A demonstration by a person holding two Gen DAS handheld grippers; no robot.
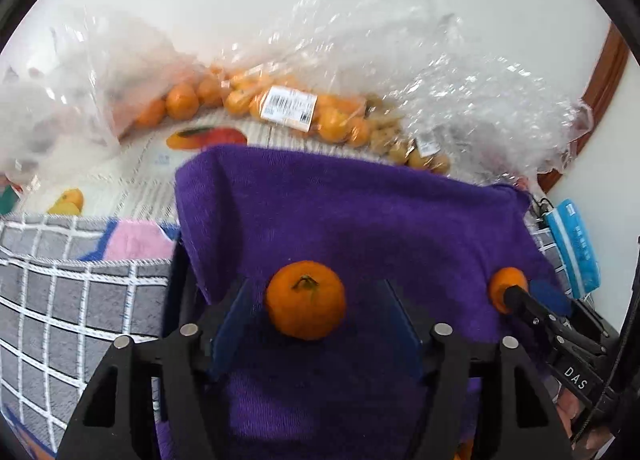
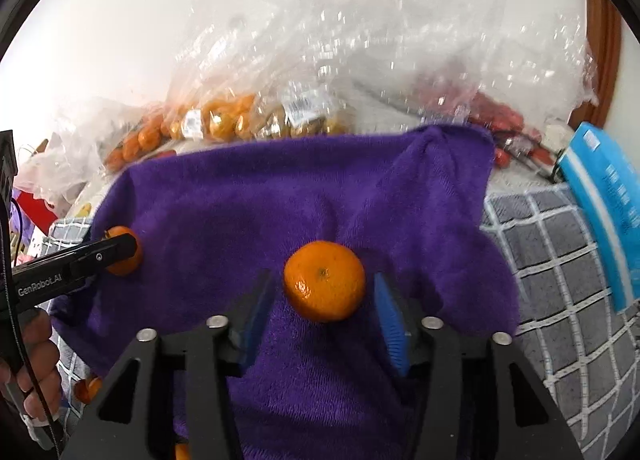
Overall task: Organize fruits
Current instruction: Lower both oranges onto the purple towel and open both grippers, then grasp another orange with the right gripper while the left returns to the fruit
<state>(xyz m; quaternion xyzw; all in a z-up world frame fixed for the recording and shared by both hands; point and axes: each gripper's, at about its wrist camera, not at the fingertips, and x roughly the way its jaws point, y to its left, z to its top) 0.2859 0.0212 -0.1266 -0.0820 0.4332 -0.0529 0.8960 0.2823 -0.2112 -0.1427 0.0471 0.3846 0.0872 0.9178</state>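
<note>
up close through your left wrist camera, your left gripper (image 1: 308,310) sits with its jaws parted around a mandarin (image 1: 306,305) that rests on the purple towel (image 1: 360,212); the blue pads stand clear of the peel on both sides, so the fruit is released, not gripped. to the right, your right gripper (image 1: 520,296) reaches in, its fingertip hiding part of a second mandarin (image 1: 505,286) on the same towel. beyond the towel's far edge, clear plastic bags (image 1: 400,72) of oranges (image 1: 182,100) and brownish fruit line the wall, a barcode label (image 1: 289,106) facing you. a grey checked cloth (image 1: 60,300) lies to the left, a blue packet (image 1: 576,244) to the right.

next, through your right wrist camera, your right gripper (image 2: 325,300) likewise frames the second mandarin (image 2: 325,281) with open jaws, gaps showing on either side, nothing clenched. at left, your left gripper (image 2: 120,248) covers part of the first mandarin (image 2: 125,248), and your hand (image 2: 38,364) grips its handle. crumpled plastic bags (image 2: 340,52) rise behind the purple towel (image 2: 240,200), blocking the wall, with red fruit (image 2: 504,120) blurred inside at right. the grey checked cloth (image 2: 560,260) and blue packet (image 2: 612,200) lie to the right.
</note>
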